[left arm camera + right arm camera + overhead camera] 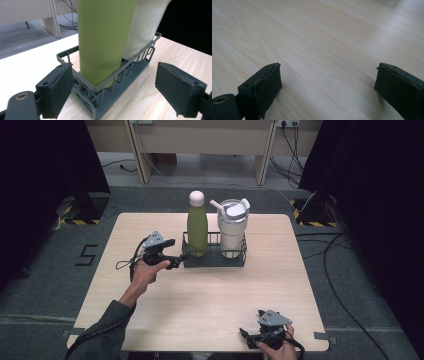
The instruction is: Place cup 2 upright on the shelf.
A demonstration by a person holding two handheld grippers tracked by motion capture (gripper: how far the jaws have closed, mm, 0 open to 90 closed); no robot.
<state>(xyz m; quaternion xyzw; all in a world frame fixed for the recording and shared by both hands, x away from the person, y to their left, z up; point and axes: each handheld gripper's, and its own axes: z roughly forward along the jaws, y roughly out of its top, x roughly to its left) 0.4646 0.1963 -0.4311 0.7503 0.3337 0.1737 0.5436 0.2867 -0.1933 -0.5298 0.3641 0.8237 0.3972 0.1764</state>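
Here: left gripper (pixel 176 258) at left end of wire caddy (pixel 214 262), jaws wide apart, nothing between pads. Caddy mid-table toward far edge, holding green bottle (pixel 197 227) on left, white lidded tumbler (pixel 232 230) on right, side by side. Right gripper (pixel 248 336) at near right edge of table (pixel 200 300), jaws apart, empty. Likely step: grasp bottle or caddy end; can't tell which. Advice: centre jaws squarely before closing, avoid snagging wire rim.

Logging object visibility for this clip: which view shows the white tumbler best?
The high view: the white tumbler stands whole in the wire rack, lid and straw visible. The left gripper view catches part of its side behind the green bottle. The right gripper view faces the bare table.
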